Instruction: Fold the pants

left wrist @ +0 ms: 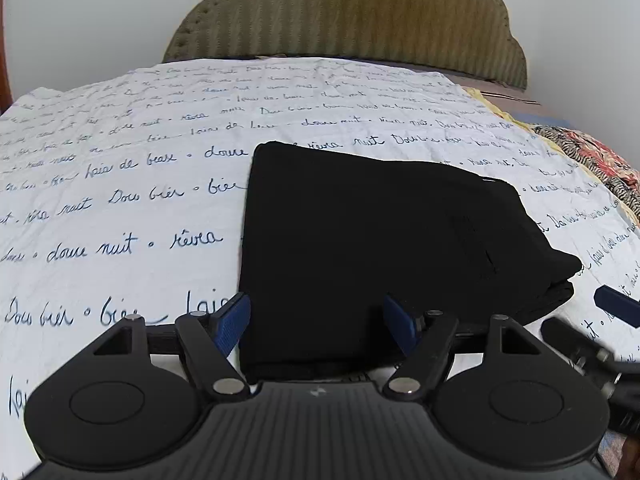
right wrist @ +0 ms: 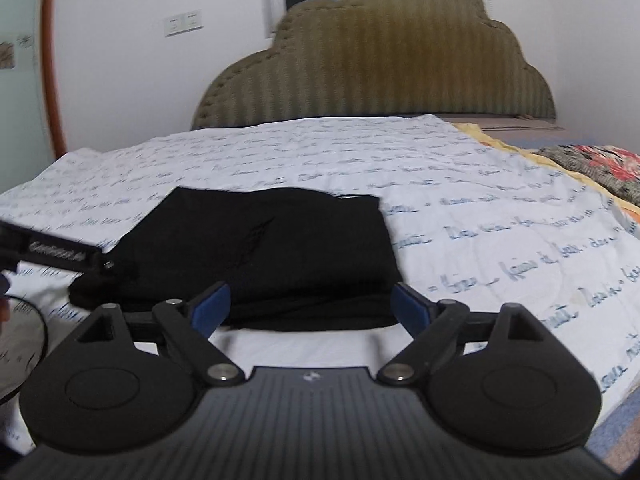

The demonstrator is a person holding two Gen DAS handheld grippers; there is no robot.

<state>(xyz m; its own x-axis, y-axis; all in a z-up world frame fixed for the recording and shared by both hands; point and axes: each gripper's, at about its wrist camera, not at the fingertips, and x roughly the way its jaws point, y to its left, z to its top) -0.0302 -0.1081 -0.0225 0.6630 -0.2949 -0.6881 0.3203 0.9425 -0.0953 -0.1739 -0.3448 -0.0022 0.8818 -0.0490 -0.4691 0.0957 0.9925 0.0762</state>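
Observation:
Black pants (left wrist: 380, 240) lie folded into a thick rectangle on a white bed sheet (left wrist: 120, 200) printed with blue handwriting. My left gripper (left wrist: 318, 324) hovers at the near edge of the folded pants, open, with its blue pads (left wrist: 232, 326) spread over the left half of that edge and not pressing the cloth. In the right wrist view the pants (right wrist: 260, 256) lie just beyond my right gripper (right wrist: 312, 308), which is wide open and holds nothing. Each gripper shows at the edge of the other's view: the right gripper (left wrist: 616, 304), the left gripper (right wrist: 52, 256).
An olive padded headboard (left wrist: 348, 20) stands at the far end of the bed against a white wall. A flowered cloth (left wrist: 600, 160) and a yellow edge lie along the bed's right side. White sheet (right wrist: 500, 220) stretches to the right of the pants.

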